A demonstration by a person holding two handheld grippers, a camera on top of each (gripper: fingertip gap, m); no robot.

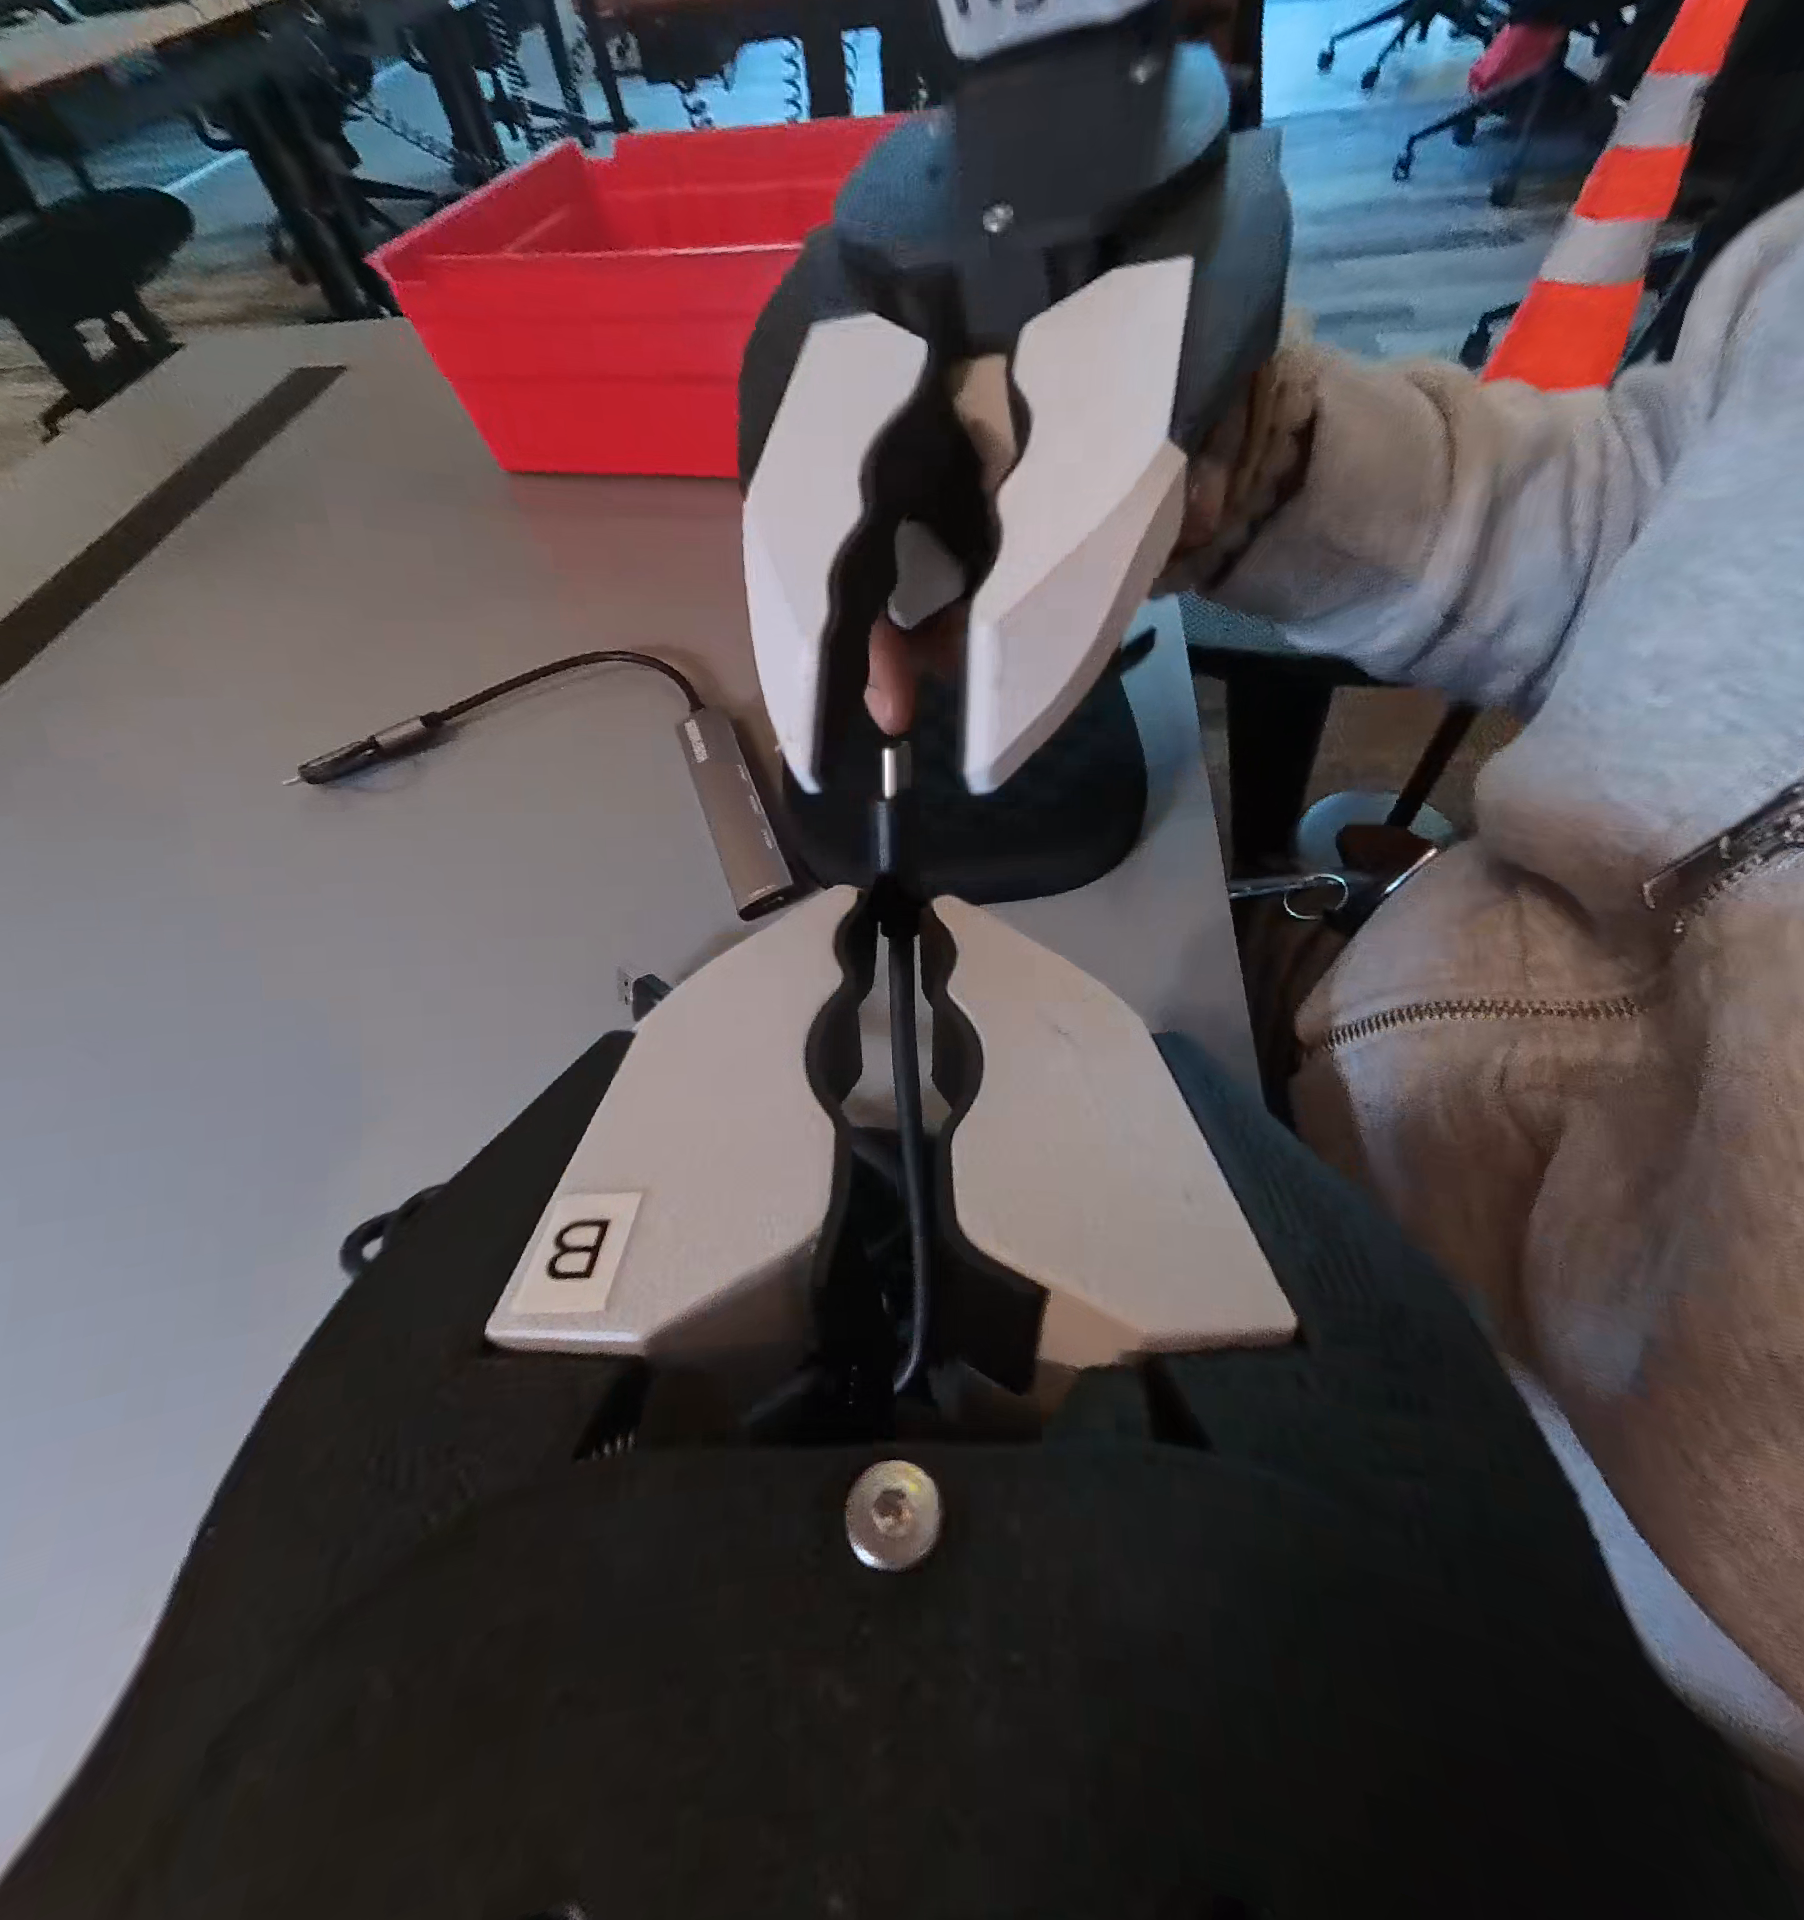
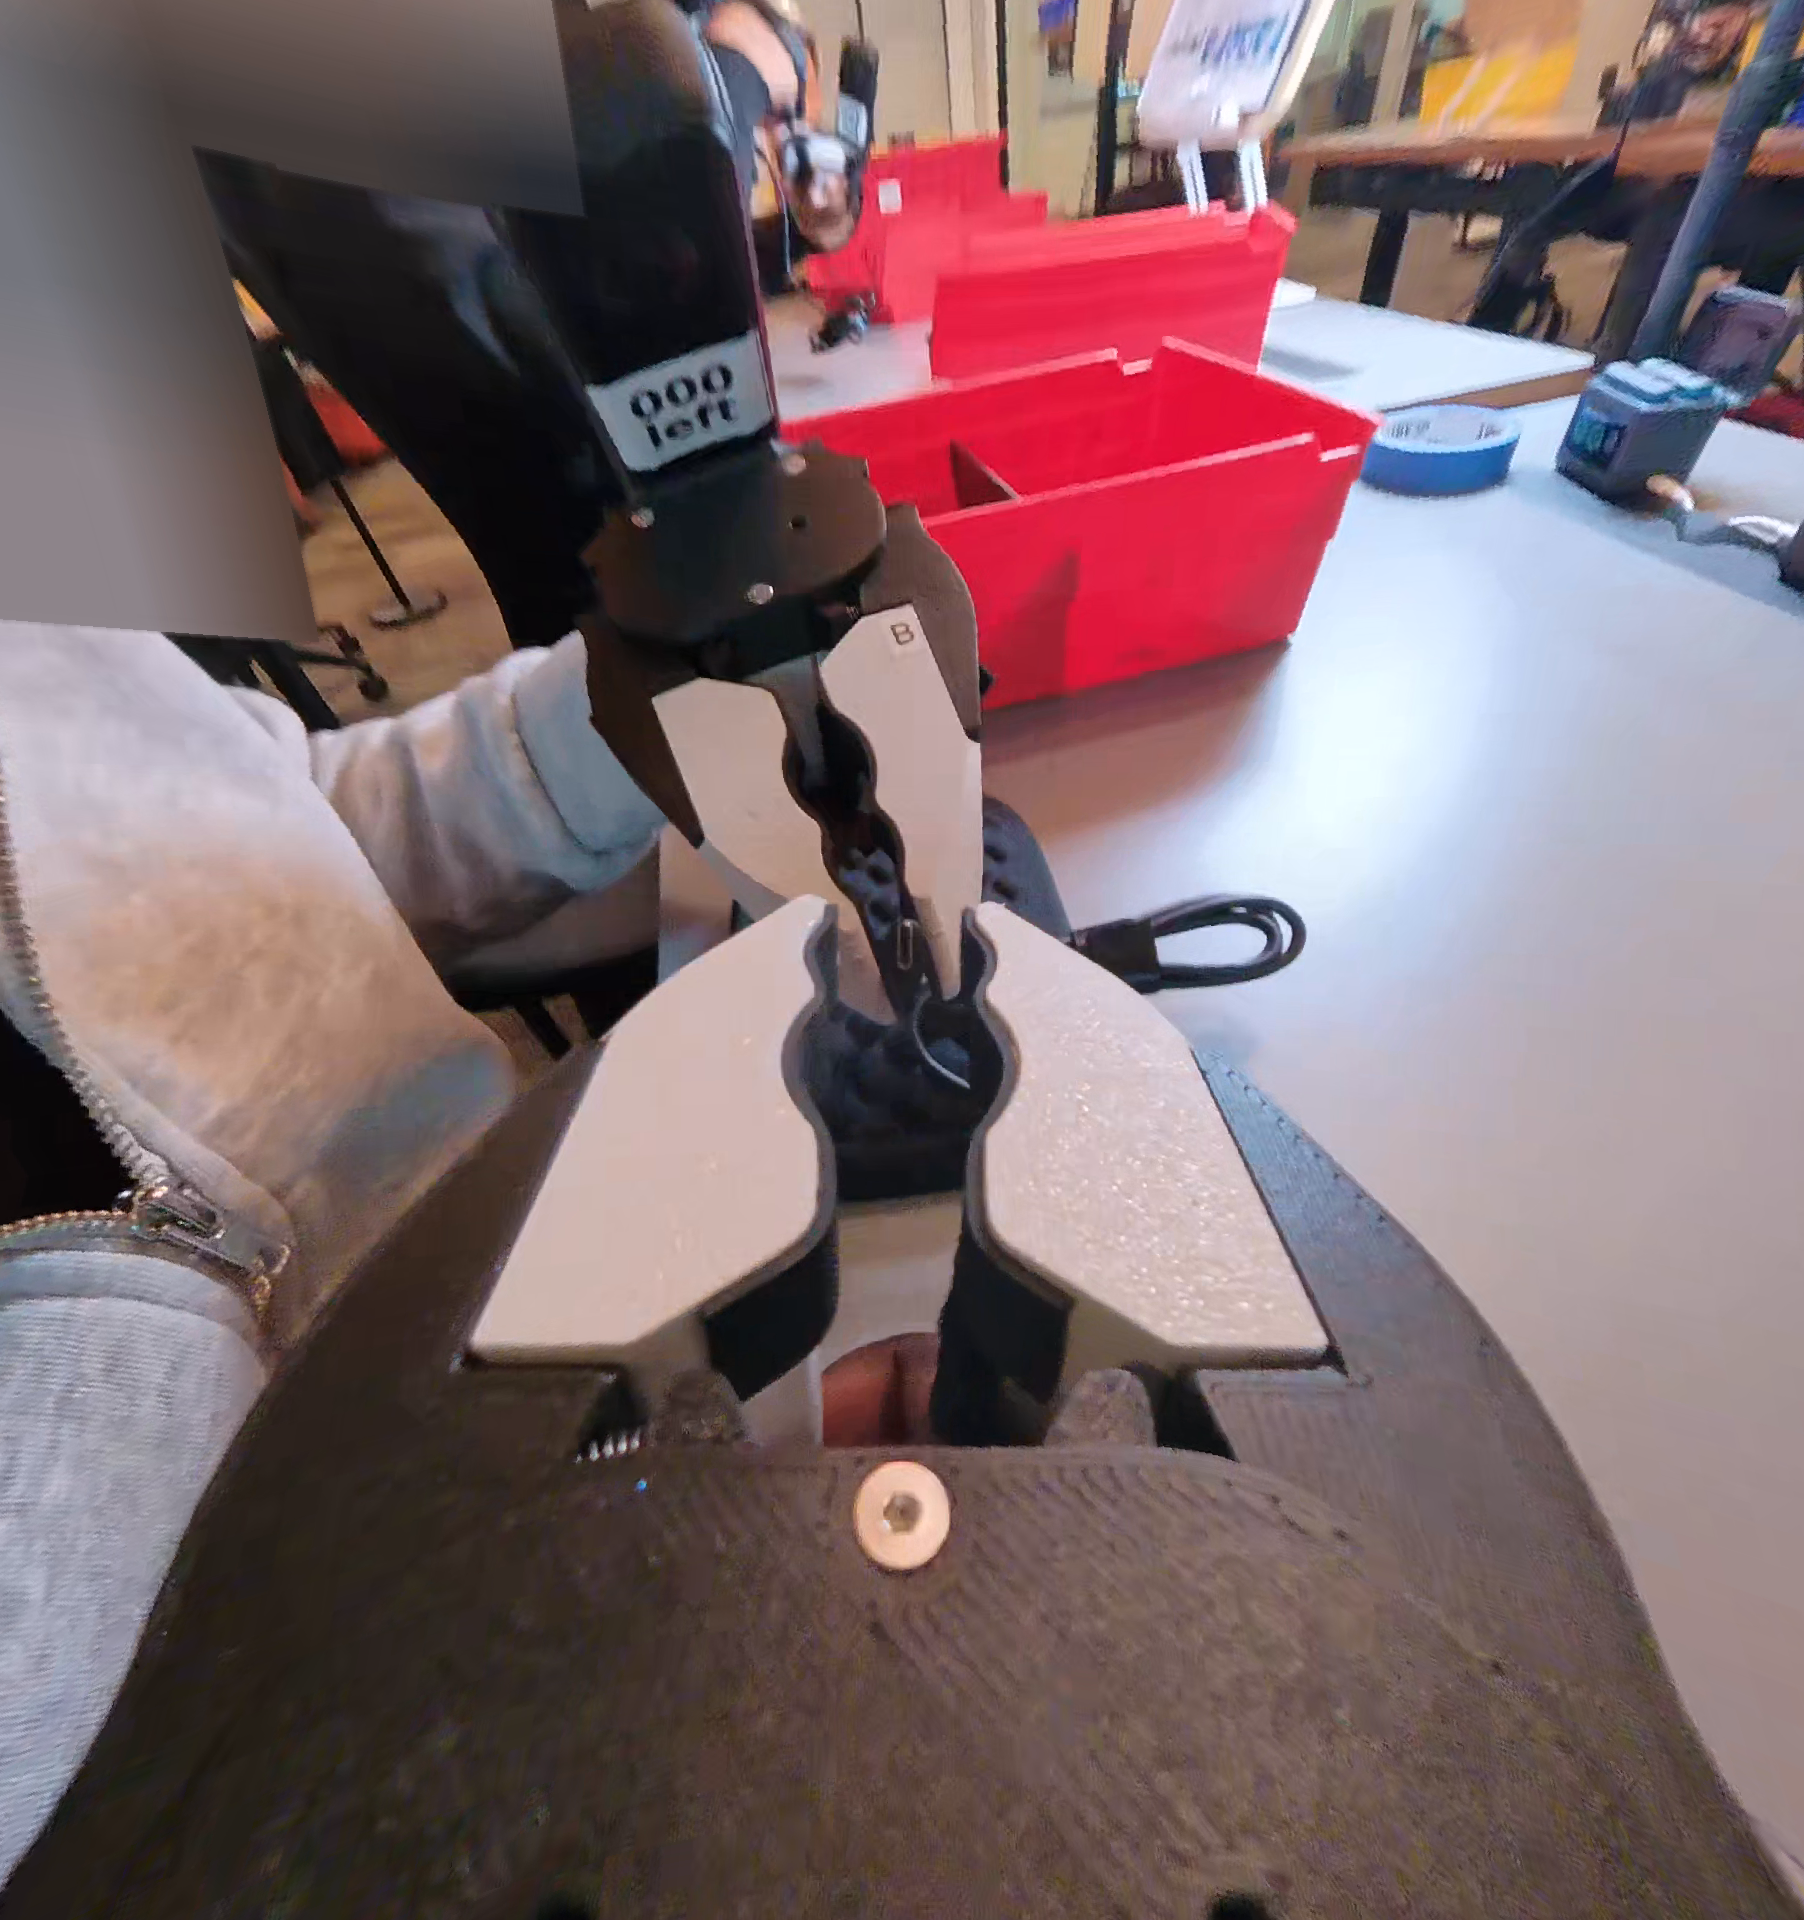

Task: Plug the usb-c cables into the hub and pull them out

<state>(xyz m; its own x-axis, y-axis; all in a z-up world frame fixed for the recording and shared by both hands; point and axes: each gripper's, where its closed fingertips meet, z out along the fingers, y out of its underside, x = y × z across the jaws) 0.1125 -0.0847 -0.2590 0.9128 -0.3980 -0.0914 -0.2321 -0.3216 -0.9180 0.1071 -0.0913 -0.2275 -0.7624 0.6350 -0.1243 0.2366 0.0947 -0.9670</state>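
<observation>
Grey tabletop (image 1: 254, 935) carries the hub (image 1: 732, 821), lying lengthwise away from the camera. Left gripper (image 1: 890, 902) pinches a black USB-C cable (image 1: 908, 1143), plug (image 1: 893, 774) pointing straight ahead into the parted right gripper (image 1: 893, 764).

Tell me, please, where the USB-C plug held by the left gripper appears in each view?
Left wrist view: the USB-C plug stands at centre, just beyond the left gripper, below the right gripper.
Right wrist view: plug tip faces the camera, centre.
Shared landmark: the red bin.
</observation>
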